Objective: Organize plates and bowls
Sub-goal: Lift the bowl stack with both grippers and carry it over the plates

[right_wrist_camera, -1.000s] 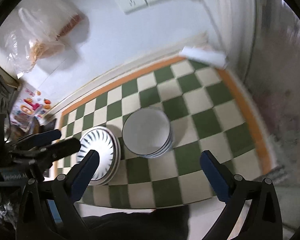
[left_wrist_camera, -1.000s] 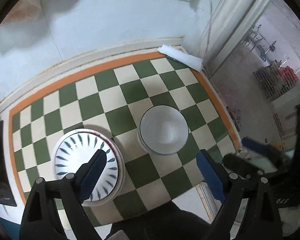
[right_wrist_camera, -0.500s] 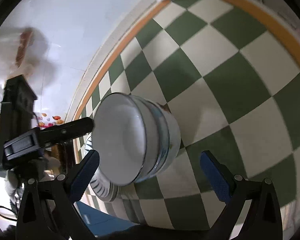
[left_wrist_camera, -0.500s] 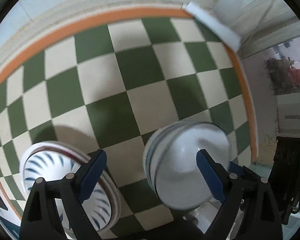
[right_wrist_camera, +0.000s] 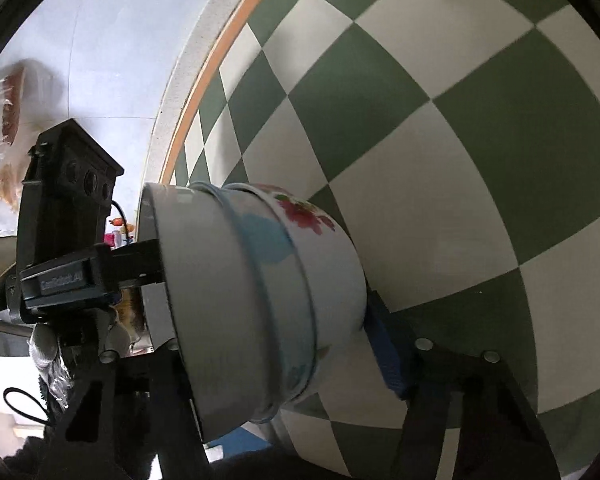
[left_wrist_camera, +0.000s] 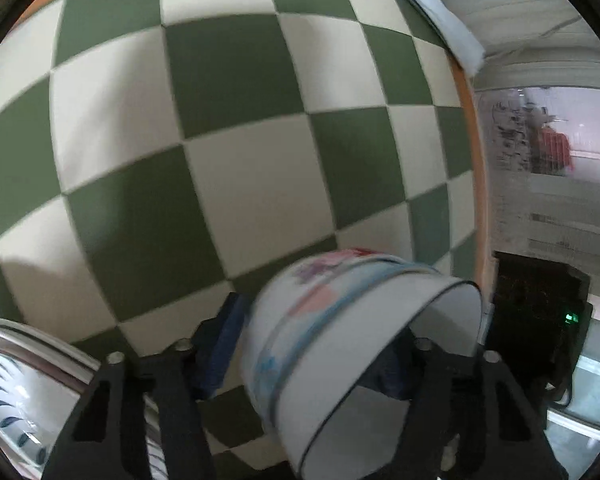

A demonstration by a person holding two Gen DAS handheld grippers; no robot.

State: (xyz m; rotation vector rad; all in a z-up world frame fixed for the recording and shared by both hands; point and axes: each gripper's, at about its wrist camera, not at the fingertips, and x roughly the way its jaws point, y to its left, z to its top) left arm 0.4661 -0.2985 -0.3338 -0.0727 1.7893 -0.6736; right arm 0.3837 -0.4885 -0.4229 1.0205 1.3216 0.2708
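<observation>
Both grippers have closed in on the stacked bowls [right_wrist_camera: 260, 304] since a second ago. The left gripper [left_wrist_camera: 316, 364] and right gripper [right_wrist_camera: 268, 344] straddle it, fingers seemingly touching opposite walls, just beside the striped plates [left_wrist_camera: 16, 380], rim tilted sideways.

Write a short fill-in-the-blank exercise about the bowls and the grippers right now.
1. The stack of bowls sits between the fingers of ____ grippers.
2. The tablecloth is checked cream and ____.
3. The plate bears dark ____ dashes.
4. The outermost bowl shows a ____ flower.

Missing words: both; green; blue; red
</observation>
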